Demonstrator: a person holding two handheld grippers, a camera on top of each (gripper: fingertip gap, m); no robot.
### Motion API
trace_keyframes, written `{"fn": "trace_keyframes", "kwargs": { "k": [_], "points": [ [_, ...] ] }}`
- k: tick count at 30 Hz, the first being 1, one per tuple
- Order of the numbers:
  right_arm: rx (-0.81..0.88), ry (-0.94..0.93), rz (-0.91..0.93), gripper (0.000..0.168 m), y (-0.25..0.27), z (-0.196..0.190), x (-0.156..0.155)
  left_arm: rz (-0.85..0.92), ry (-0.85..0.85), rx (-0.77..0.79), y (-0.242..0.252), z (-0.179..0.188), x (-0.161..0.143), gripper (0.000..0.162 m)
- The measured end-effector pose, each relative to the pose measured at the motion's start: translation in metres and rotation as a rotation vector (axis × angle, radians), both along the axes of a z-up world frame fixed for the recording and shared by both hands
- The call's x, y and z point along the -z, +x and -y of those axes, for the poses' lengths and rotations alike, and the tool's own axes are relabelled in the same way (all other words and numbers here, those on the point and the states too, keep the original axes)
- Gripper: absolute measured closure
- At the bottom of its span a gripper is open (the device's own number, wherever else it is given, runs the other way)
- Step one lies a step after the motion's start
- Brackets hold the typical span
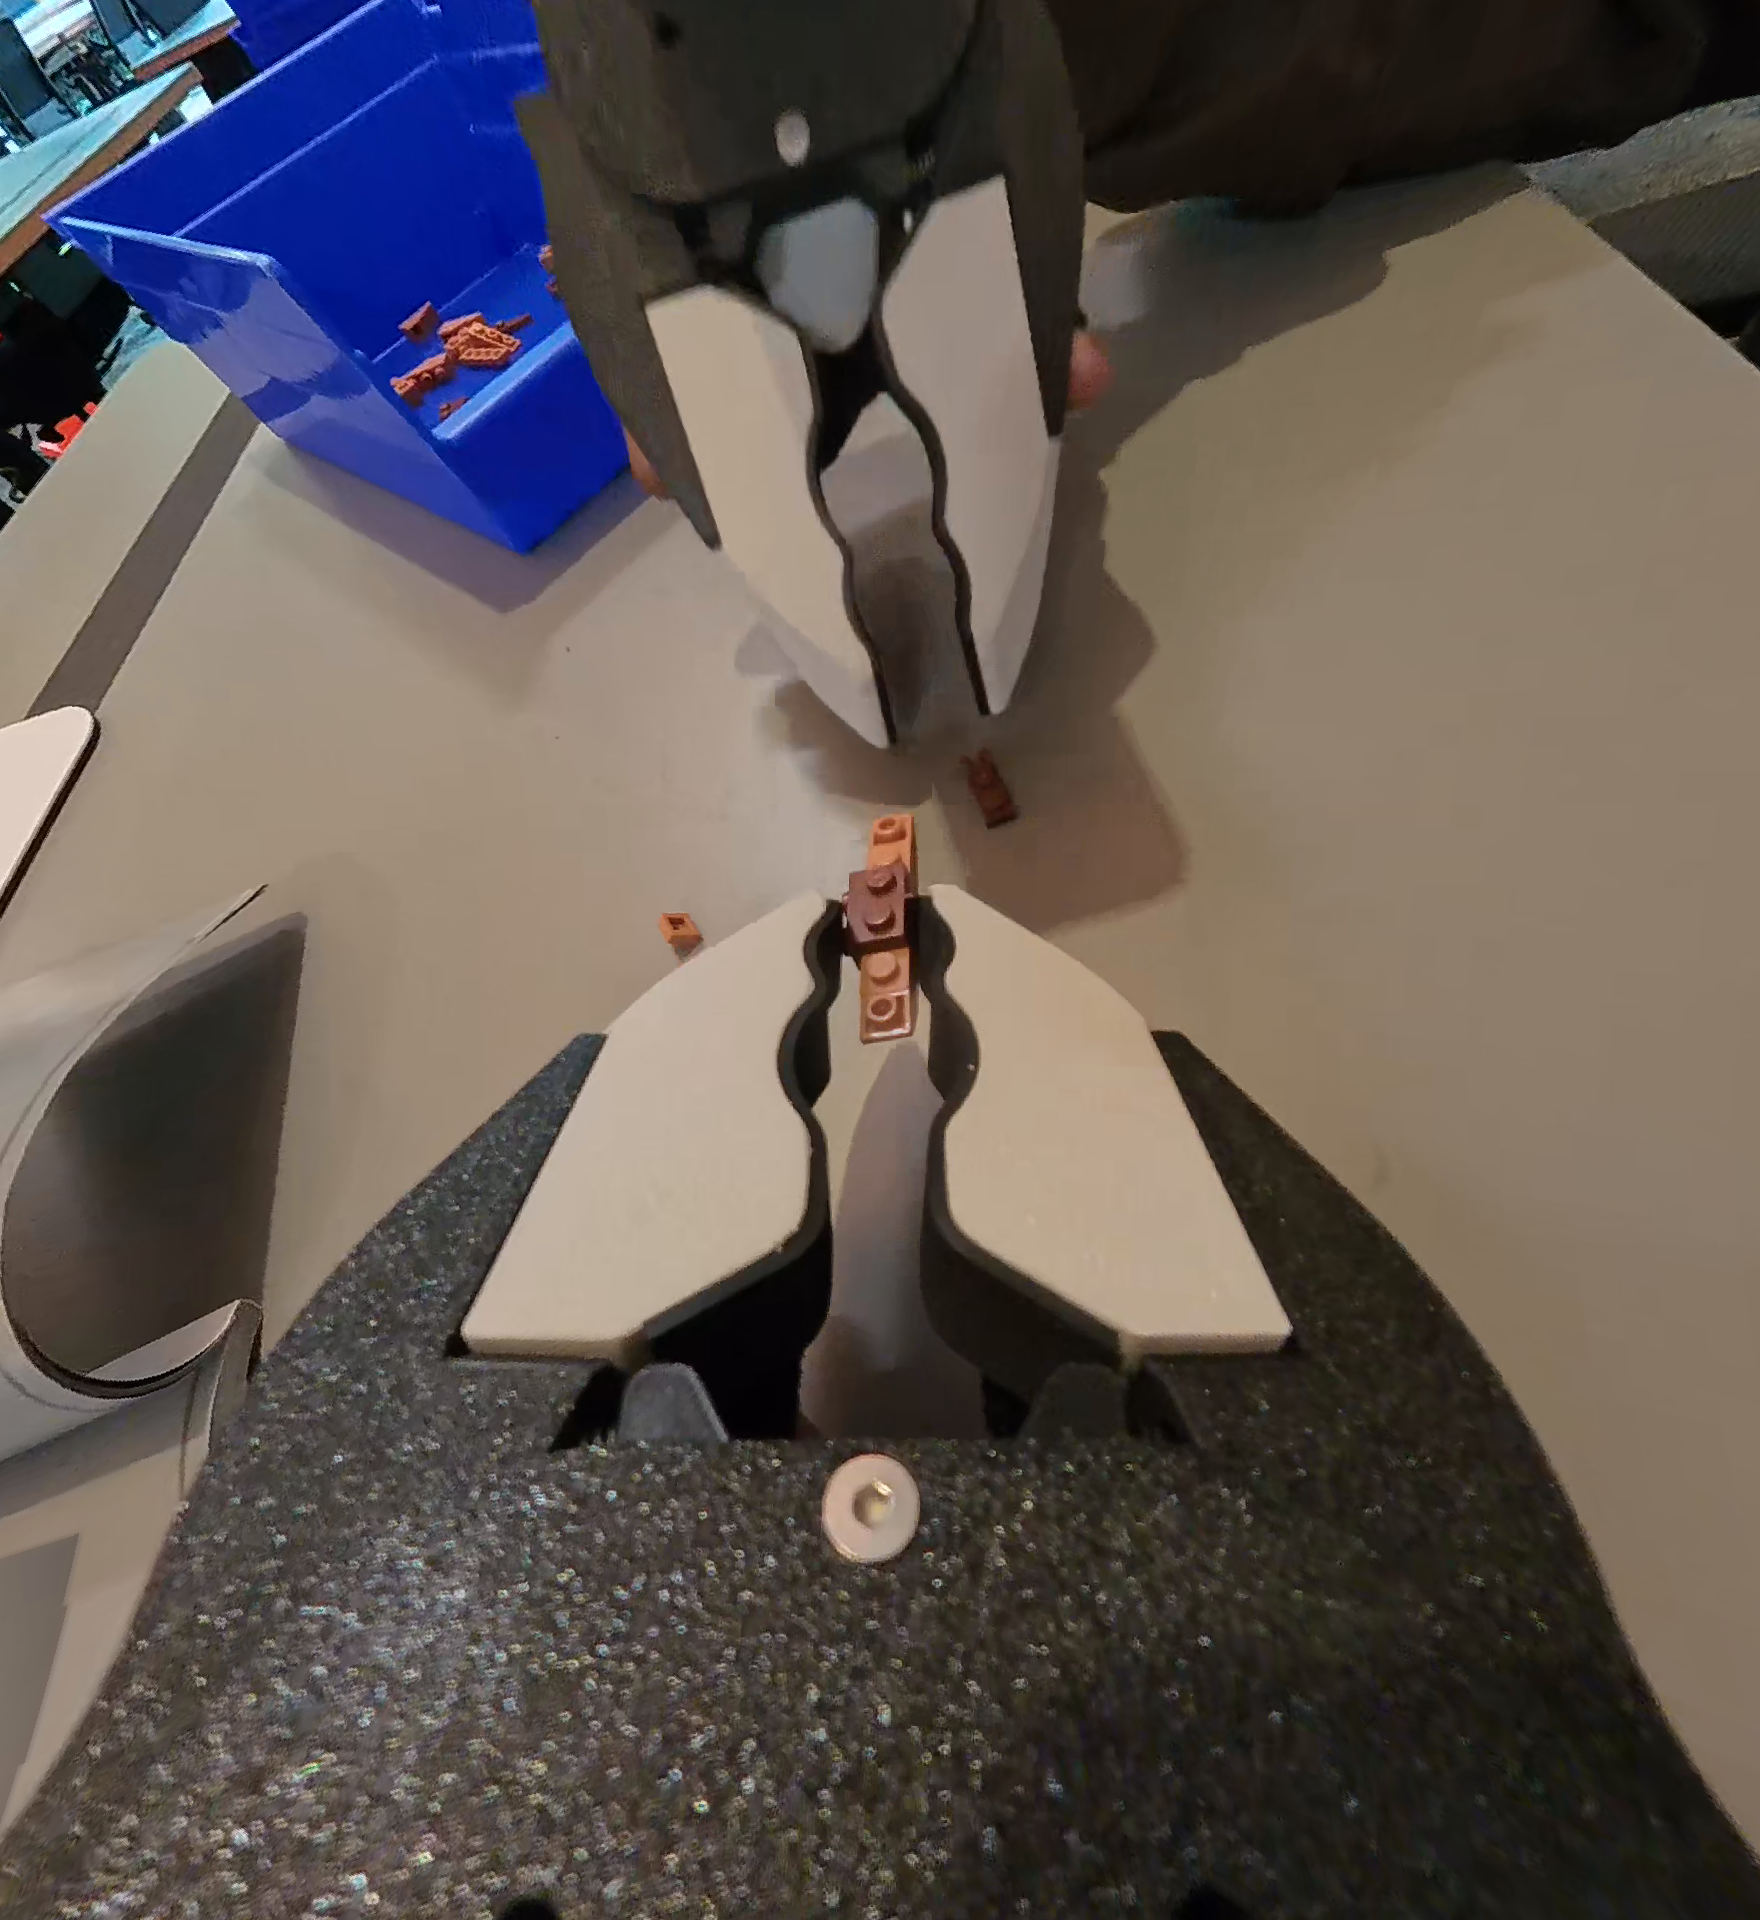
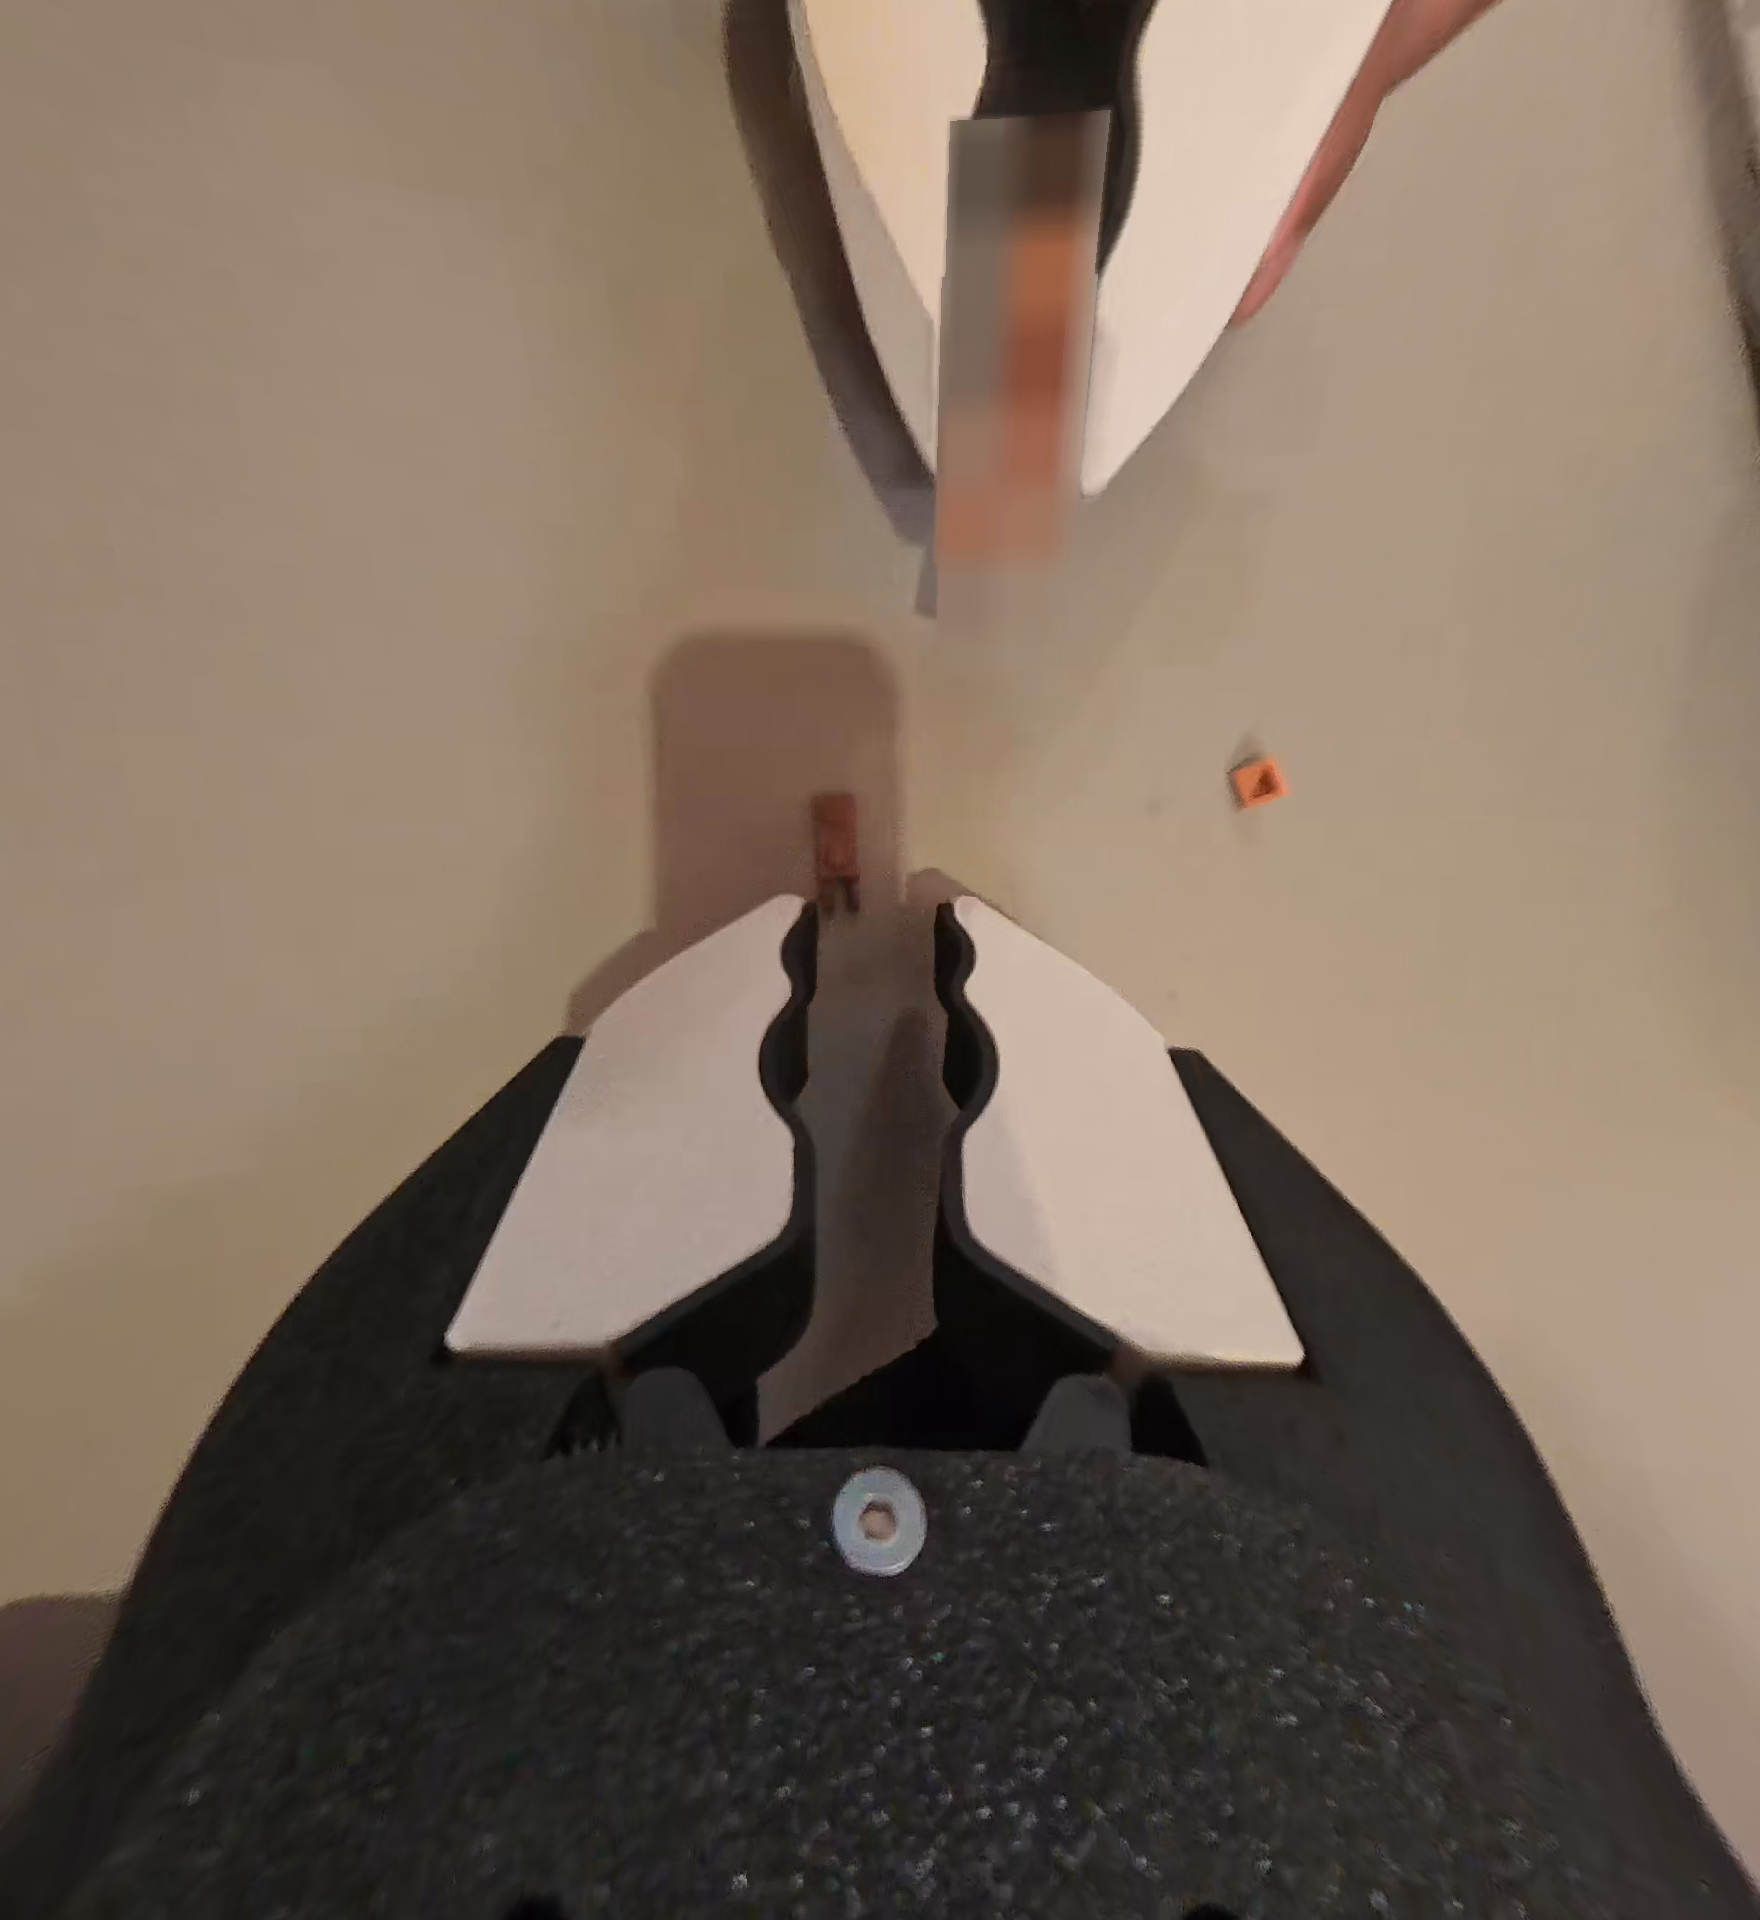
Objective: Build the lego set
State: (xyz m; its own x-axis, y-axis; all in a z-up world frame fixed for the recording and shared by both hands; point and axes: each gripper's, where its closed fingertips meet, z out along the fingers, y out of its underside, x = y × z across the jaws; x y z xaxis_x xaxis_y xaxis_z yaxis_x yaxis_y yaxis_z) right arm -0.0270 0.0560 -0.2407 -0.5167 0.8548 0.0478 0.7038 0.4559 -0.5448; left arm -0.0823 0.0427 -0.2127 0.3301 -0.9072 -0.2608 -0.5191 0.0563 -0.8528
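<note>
The left gripper (image 1: 881, 920) clenches a small brick assembly (image 1: 886, 935) above the table (image 1: 1375, 727). The right gripper (image 2: 876, 909) hangs released, empty, just beyond it, beside a loose dark brick (image 1: 990, 790).

An orange lego strip (image 1: 888, 940) crossed by a dark-brown brick (image 1: 878, 914); a brown piece (image 1: 990, 788) lies just beyond.

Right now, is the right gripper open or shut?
Open and empty. The right gripper shows bare table between its fingertips, with a dark brick lying just ahead, ungripped. The left gripper holds the assembly.
</note>
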Motion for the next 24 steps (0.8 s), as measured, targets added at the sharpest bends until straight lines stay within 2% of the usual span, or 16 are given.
{"fn": "trace_keyframes", "kwargs": {
  "k": [6, 11, 16, 18, 24],
  "points": [
    [-0.032, -0.023, -0.008, 0.144, -0.006, 0.01, 0.01, -0.001, 0.001, 0.012, 0.001, 0.002, 0.0, 0.148],
    [0.009, -0.052, 0.005, 0.16, -0.009, 0.011, 0.011, 0.01, 0.006, 0.028, 0.004, 0.004, -0.002, 0.148],
    [0.028, -0.024, 0.026, 0.161, -0.009, 0.009, 0.008, 0.037, 0.016, 0.03, 0.008, 0.004, -0.006, 0.148],
    [0.044, -0.03, -0.012, 0.161, -0.011, 0.007, -0.005, 0.057, 0.021, 0.02, 0.009, 0.002, -0.008, 0.148],
    [0.089, -0.069, -0.173, 0.161, -0.021, -0.001, -0.075, 0.139, 0.04, -0.068, 0.016, -0.01, -0.02, 0.148]
  ]
}}
